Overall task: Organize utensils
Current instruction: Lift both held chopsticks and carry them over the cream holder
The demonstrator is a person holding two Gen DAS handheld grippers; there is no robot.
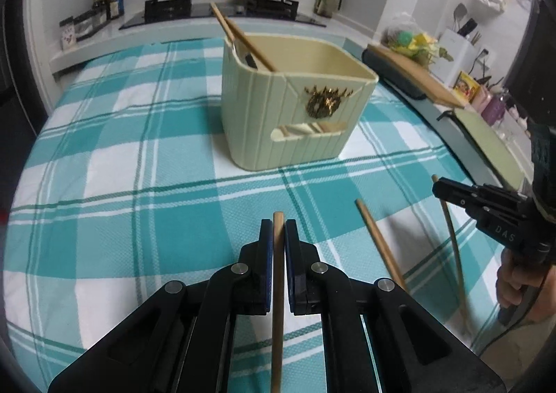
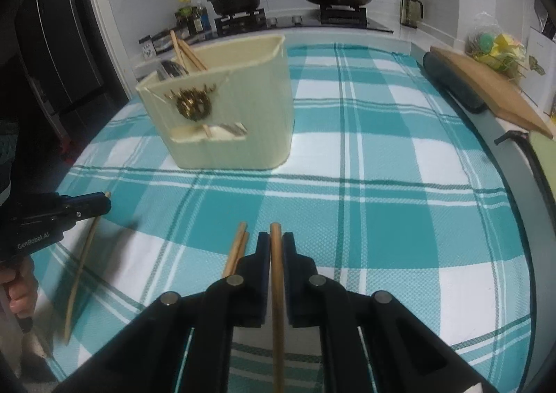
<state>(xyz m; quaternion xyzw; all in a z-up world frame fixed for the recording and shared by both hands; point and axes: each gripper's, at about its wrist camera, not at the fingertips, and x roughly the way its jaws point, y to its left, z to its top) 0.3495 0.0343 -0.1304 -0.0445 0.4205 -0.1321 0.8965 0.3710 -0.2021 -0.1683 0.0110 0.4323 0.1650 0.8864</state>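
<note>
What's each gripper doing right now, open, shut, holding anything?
Left gripper: shut on a wooden chopstick.
Right gripper: shut on another wooden chopstick.

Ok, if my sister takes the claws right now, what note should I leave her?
Left claw: shut on first chopstick.
Right claw: shut on second chopstick.
Cream bin stands on the checked cloth.
Done: bin chopsticks and a dark utensil are already in it.
Left: drop both held ones in, then probably fetch the loose chopsticks lying beside the right claw.
</note>
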